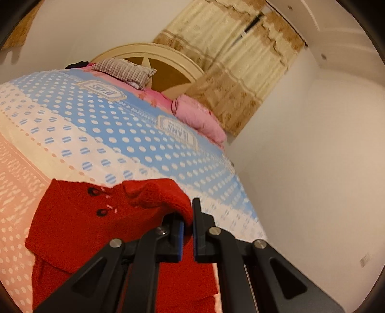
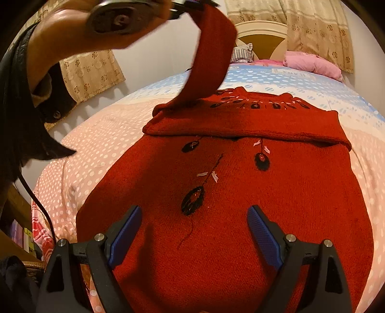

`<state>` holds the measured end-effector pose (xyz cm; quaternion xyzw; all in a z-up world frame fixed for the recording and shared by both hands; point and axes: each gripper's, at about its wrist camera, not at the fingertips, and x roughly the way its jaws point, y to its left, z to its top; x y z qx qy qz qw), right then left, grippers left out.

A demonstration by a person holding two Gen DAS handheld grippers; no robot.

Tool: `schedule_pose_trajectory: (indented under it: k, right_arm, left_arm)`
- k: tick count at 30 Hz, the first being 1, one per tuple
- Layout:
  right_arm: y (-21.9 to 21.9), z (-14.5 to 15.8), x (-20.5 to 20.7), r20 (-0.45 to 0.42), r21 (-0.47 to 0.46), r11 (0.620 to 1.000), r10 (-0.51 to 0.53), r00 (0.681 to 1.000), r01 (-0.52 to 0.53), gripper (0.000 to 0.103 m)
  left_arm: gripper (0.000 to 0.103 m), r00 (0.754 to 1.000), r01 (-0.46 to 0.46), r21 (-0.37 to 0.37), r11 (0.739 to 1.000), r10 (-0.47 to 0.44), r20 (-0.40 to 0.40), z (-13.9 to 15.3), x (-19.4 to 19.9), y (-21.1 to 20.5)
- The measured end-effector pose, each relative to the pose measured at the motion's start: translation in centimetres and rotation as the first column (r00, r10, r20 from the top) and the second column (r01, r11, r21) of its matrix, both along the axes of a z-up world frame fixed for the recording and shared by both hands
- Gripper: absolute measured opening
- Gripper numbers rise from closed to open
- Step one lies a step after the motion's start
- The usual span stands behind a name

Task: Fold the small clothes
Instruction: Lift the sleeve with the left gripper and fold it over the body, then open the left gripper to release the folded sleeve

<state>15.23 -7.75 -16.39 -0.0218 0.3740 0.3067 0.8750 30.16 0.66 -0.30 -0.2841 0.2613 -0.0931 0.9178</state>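
Observation:
A small red knitted sweater [image 2: 240, 192] with black and pink embroidery lies flat on the bed, one sleeve folded across its chest. My left gripper [image 1: 189, 226] is shut on the cuff of the other sleeve [image 1: 168, 199] and holds it up above the bed; in the right wrist view that sleeve [image 2: 211, 53] hangs from the left gripper [image 2: 192, 3] at the top. My right gripper [image 2: 193, 231] is open and empty, hovering over the sweater's lower body.
The bed has a polka-dot cover, pink [image 2: 96, 149] on the near part and blue [image 1: 134, 120] farther off. A striped pillow [image 1: 125, 69] and pink bedding [image 1: 202, 118] lie by the headboard [image 1: 168, 62]. A wall runs along the bed's right side. Curtains [image 1: 240, 72] hang behind.

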Motion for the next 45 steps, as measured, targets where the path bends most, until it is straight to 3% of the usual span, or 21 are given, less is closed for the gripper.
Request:
schedule_pose_trajectory:
  k: [9, 17, 19, 21, 22, 23, 28, 30, 33, 37, 38, 39, 41, 45]
  right_arm:
    - [-0.3, -0.3, 0.1, -0.013, 0.025, 1.0, -0.005, 1.0, 0.005, 0.09]
    - [-0.4, -0.4, 0.1, -0.014, 0.032, 0.999, -0.004, 1.0, 0.005, 0.09]
    - [-0.5, -0.5, 0.0, -0.014, 0.035, 0.999, -0.003, 1.0, 0.004, 0.09]
    - [-0.6, -0.6, 0.0, -0.014, 0.038, 0.999, -0.002, 1.0, 0.003, 0.09]
    - [-0.6, -0.6, 0.0, -0.014, 0.041, 0.999, -0.001, 1.0, 0.002, 0.09]
    - [-0.6, -0.6, 0.0, -0.014, 0.043, 0.999, 0.0, 1.0, 0.001, 0.09]
    - [-0.8, -0.8, 0.0, -0.014, 0.052, 0.999, 0.0, 1.0, 0.001, 0.09]
    - [-0.8, -0.9, 0.0, -0.01, 0.049, 0.999, 0.001, 1.0, -0.001, 0.09]
    - [-0.8, -1.0, 0.0, -0.006, 0.049, 0.999, 0.0, 1.0, 0.0, 0.09]
    - [-0.6, -1.0, -0.6, 0.006, 0.036, 0.999, -0.004, 1.0, 0.004, 0.09]
    - [-0.5, -1.1, -0.7, 0.012, 0.027, 1.0, -0.006, 1.0, 0.006, 0.09]
    - [-0.4, -1.0, -0.8, 0.017, 0.019, 1.0, -0.008, 1.0, 0.008, 0.09]
    - [0.0, -1.0, -0.9, 0.027, -0.005, 1.0, -0.012, 1.0, 0.012, 0.09]
    - [0.3, -1.0, -1.3, 0.043, -0.041, 0.999, -0.015, 0.999, 0.017, 0.09]
  left_arm:
    - [0.005, 0.995, 0.072, 0.115, 0.991, -0.064, -0.079, -3.1, 0.6, -4.7]
    - [0.007, 0.974, 0.172, 0.202, 0.964, -0.135, -0.184, -5.7, 0.9, -8.4]
    - [0.018, 0.966, 0.199, 0.237, 0.951, -0.15, -0.213, -6.1, 0.9, -9.0]
    - [0.038, 0.96, 0.215, 0.267, 0.939, -0.153, -0.235, -6.3, 0.6, -9.1]
    - [0.059, 0.959, 0.214, 0.289, 0.933, -0.144, -0.244, -6.2, 0.2, -8.8]
    - [0.069, 0.962, 0.206, 0.303, 0.93, -0.135, -0.239, -6.3, 0.1, -8.4]
    - [0.07, 0.976, 0.167, 0.393, 0.904, -0.095, -0.195, -6.1, -2.1, -4.5]
    - [0.073, 0.98, 0.141, 0.441, 0.887, -0.062, -0.188, -6.5, -3.2, -2.6]
    - [0.076, 0.983, 0.075, 0.547, 0.834, 0.032, -0.183, -8.0, -5.1, 0.8]
    - [0.076, 0.96, 0.051, 0.655, 0.754, 0.144, -0.241, -11.5, -6.4, 4.5]
    - [0.076, 0.949, 0.059, 0.661, 0.748, 0.162, -0.269, -12.5, -6.5, 5.4]
    - [0.077, 0.943, 0.066, 0.654, 0.754, 0.167, -0.288, -13.2, -6.4, 6.1]
    - [0.094, 0.944, 0.037, 0.618, 0.785, 0.175, -0.279, -13.6, -6.0, 7.6]
    - [0.096, 0.928, -0.023, 0.59, 0.807, 0.237, -0.287, -13.5, -4.7, 9.5]
